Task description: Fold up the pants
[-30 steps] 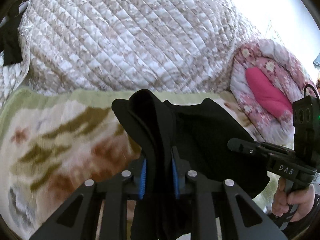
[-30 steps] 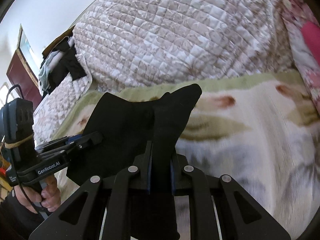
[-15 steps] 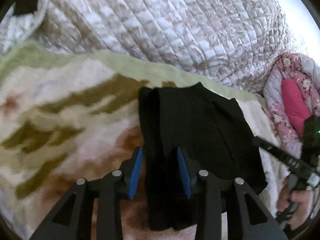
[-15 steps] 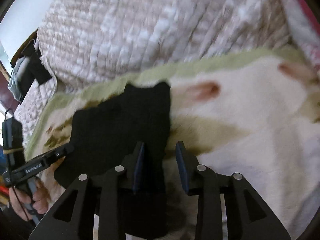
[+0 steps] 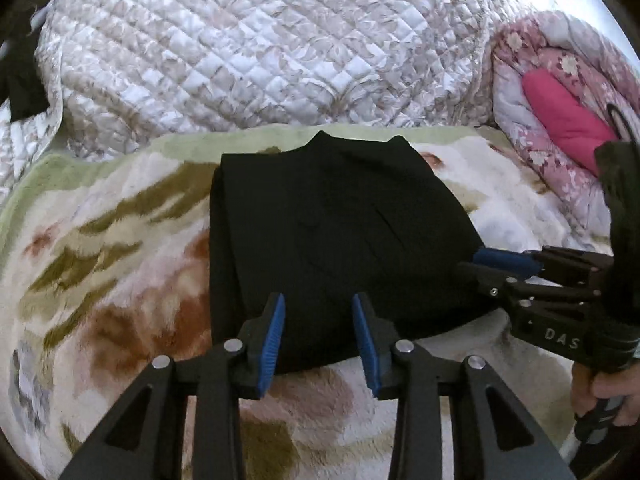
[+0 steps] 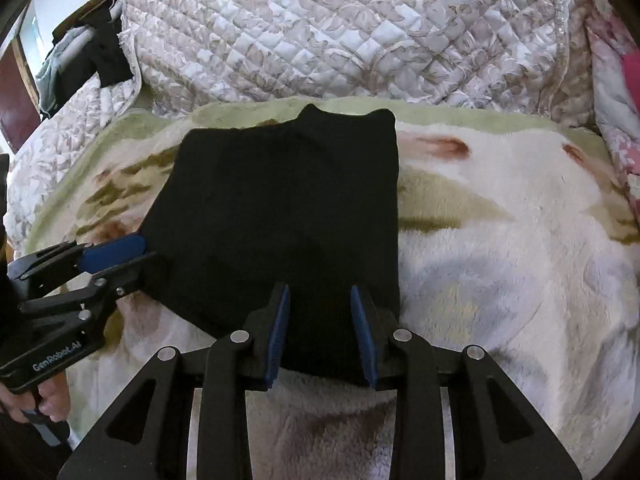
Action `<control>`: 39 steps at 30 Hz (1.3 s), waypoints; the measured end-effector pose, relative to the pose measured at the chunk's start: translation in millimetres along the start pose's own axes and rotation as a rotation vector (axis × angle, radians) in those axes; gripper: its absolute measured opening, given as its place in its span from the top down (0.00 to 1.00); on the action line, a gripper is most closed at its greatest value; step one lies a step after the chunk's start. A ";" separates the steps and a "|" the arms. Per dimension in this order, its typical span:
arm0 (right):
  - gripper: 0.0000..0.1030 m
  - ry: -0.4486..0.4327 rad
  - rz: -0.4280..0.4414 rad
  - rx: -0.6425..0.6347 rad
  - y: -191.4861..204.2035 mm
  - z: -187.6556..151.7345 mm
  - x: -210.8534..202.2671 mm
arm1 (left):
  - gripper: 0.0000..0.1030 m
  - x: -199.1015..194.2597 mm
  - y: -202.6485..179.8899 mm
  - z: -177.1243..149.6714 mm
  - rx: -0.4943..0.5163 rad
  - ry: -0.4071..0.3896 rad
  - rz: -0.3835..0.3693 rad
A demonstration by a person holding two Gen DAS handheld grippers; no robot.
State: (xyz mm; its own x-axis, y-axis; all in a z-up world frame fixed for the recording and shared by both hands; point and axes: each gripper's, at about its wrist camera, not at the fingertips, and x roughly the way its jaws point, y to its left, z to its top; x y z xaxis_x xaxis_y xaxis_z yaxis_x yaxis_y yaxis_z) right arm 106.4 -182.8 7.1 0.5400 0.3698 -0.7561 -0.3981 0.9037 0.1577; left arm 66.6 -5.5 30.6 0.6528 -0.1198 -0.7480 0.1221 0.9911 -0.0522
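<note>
Two grippers hang over the near edge of the folded black pants (image 5: 332, 236), each with its blue pads parted and clear of the cloth. The left gripper (image 5: 318, 342) and the right gripper (image 6: 320, 332) have just been opening; neither grips anything. The pants lie flat on a fleecy patterned blanket (image 6: 500, 240) on the bed, apparently folded in layers. Behind rises a quilted bedspread (image 5: 240, 48); a pink floral quilt (image 5: 560, 92) sits to the right.

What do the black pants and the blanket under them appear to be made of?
Pants: seemingly a matte black woven or knit cloth; no sheen, soft rounded fold edges, weave too dark to read. Blanket: plush fleece-like pile, probably synthetic; fuzzy raised nap with blurred printed patches.
</note>
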 end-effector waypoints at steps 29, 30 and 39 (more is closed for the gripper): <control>0.41 0.022 -0.073 -0.067 18.6 -61.1 -17.6 | 0.52 -17.2 -7.8 -56.3 -0.044 0.075 0.071; 0.40 0.020 -0.073 -0.070 18.7 -61.8 -17.4 | 0.51 -16.0 -9.4 -57.0 -0.036 0.078 0.068; 0.37 0.006 -0.083 -0.086 19.0 -61.4 -15.3 | 0.45 -12.6 -11.1 -57.7 -0.035 0.068 0.074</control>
State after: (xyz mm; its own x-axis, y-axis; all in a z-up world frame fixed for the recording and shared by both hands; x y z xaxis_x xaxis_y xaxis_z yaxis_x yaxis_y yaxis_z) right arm 45.1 -184.5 -17.3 0.5688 0.2932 -0.7684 -0.4149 0.9090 0.0398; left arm 13.9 -11.8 2.4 0.6064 -0.0434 -0.7940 0.0487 0.9987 -0.0175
